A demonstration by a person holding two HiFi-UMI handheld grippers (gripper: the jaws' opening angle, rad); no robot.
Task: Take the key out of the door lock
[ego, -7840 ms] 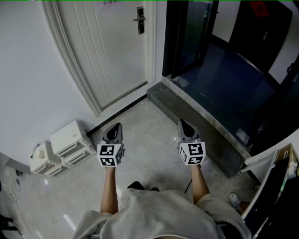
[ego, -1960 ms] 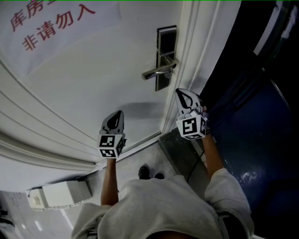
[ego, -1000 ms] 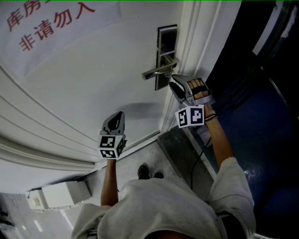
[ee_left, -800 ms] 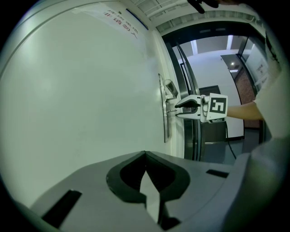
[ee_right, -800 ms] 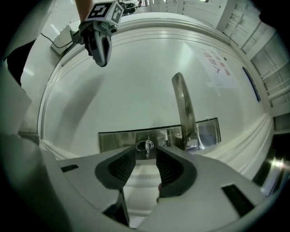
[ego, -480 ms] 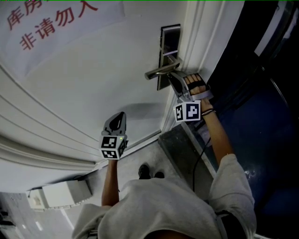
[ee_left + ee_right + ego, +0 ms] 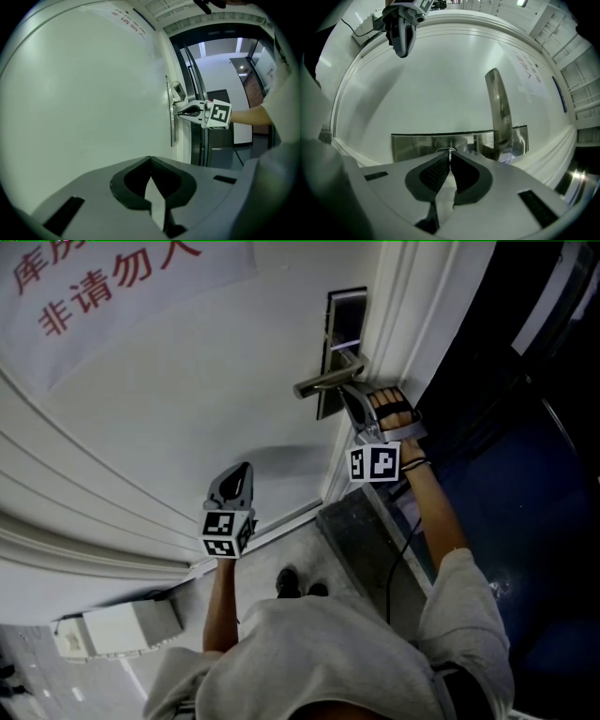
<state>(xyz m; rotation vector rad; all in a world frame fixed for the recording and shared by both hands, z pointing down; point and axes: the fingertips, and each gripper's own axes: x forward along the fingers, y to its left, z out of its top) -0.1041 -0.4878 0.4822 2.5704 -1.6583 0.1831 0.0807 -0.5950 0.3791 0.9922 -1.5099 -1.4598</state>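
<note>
The steel lock plate (image 7: 339, 341) with its lever handle (image 7: 323, 382) sits on the white door (image 7: 187, 409). My right gripper (image 7: 354, 401) is pressed up to the plate just under the handle. Its jaws have just been closing and now pinch the thin metal head of the key (image 7: 449, 150), which sticks out of the plate (image 7: 417, 145) beside the handle (image 7: 499, 112). In the head view the key is hidden behind the fingers. My left gripper (image 7: 239, 474) hangs lower left, away from the lock, shut and empty (image 7: 150, 158).
A paper sign with red characters (image 7: 112, 277) is stuck on the door. The door frame (image 7: 412, 324) runs beside the lock, with a dark doorway (image 7: 525, 427) to its right. A stone threshold (image 7: 361, 531) and a white box (image 7: 122, 629) lie below.
My right gripper has crept a little closer to the lock plate under the handle and its jaws have closed on the key. The left gripper has stayed put.
</note>
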